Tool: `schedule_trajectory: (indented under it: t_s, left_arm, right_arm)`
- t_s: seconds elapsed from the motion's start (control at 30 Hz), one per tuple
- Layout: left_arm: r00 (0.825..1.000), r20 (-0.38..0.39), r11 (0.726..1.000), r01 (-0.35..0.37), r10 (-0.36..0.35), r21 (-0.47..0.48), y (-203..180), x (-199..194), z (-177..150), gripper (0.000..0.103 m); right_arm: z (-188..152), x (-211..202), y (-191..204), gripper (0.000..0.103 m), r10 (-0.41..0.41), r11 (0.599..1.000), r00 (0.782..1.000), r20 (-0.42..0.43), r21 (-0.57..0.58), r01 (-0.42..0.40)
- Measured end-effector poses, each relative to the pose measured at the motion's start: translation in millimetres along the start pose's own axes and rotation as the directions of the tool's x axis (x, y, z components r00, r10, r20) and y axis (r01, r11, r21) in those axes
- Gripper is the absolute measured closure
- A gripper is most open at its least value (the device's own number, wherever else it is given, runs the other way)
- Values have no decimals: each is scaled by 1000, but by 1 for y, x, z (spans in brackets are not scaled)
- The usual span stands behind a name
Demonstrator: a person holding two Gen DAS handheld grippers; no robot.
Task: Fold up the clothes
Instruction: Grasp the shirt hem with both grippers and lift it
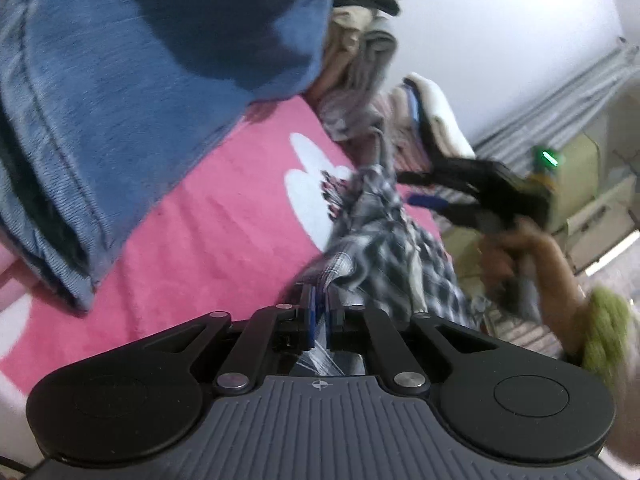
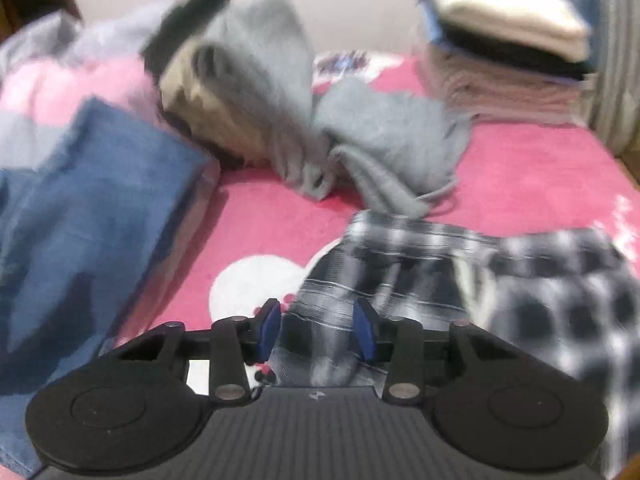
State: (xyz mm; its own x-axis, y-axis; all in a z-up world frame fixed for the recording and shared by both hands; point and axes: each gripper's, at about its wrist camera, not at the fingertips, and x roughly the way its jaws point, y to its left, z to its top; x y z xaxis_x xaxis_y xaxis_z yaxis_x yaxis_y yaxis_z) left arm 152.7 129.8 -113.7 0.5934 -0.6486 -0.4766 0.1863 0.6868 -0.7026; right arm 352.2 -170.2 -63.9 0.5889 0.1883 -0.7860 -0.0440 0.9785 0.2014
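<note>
A black-and-white plaid garment [image 1: 384,252] lies crumpled on a pink bed cover [image 1: 208,224]. My left gripper [image 1: 318,312] is shut on an edge of it and the cloth runs between the blue pads. In the left wrist view my right gripper [image 1: 416,188] shows further right, held by a hand, above the same garment. In the right wrist view the plaid garment [image 2: 460,272] spreads right; my right gripper [image 2: 318,328] is open, its blue pads either side of a plaid fold.
Blue jeans [image 1: 100,100] lie at the left, also in the right wrist view [image 2: 80,208]. A grey garment [image 2: 360,148] and a tan one [image 2: 200,100] are piled behind. A stack of folded clothes [image 2: 504,48] sits at the far right. The bed edge runs on the right.
</note>
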Motion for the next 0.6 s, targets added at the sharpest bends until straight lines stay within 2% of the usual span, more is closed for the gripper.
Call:
schedule_trajectory:
  t_s: [0.03,0.07,0.1,0.13,0.17,0.2,0.23,0.27,0.3,0.33,0.43,0.6]
  left_arm:
    - [1000,-7,1000,-9,9,22,-2,1,-1,72]
    - [1000,-13,999,-17,18,45,-3,2,-2,65]
    - [999,-19,997,-26,27,68,-5,2,-3,59]
    - [999,-23,995,-37,39,95,-7,3,-5,58]
    - [998,-27,991,-49,53,123,-9,4,-7,58]
    - [997,-30,987,-61,66,152,-11,4,-9,58]
    - [997,-35,984,-65,71,168,-11,6,-11,58]
    - [996,-41,981,-66,74,181,-12,8,-12,59]
    - [997,-45,981,-60,70,186,-12,8,-13,61]
    - [997,-48,981,-53,63,189,-12,7,-13,70]
    - [997,-53,982,-41,51,184,-10,4,-15,75]
    - [995,-72,995,-59,65,85,4,4,-10,73]
  right_arm:
    - [4,11,5,44,-15,1000,999,-30,-19,14]
    - [4,20,9,40,-40,998,998,-54,-43,38]
    - [2,28,13,40,-70,996,996,-64,-66,66]
    - [1,35,16,42,-97,992,993,-70,-85,91]
    - [-1,42,18,45,-120,989,990,-79,-100,112]
    - [-2,48,19,63,-137,986,986,-89,-110,127]
    - [-1,51,19,91,-145,984,985,-91,-113,135]
    - [0,53,18,96,-150,984,985,-84,-113,140]
    - [3,52,18,96,-142,985,988,-65,-107,135]
    - [7,48,16,97,-122,989,992,-35,-90,118]
    - [18,47,7,97,-54,998,998,18,15,53]
    - [23,64,-5,96,47,980,996,79,190,-61]
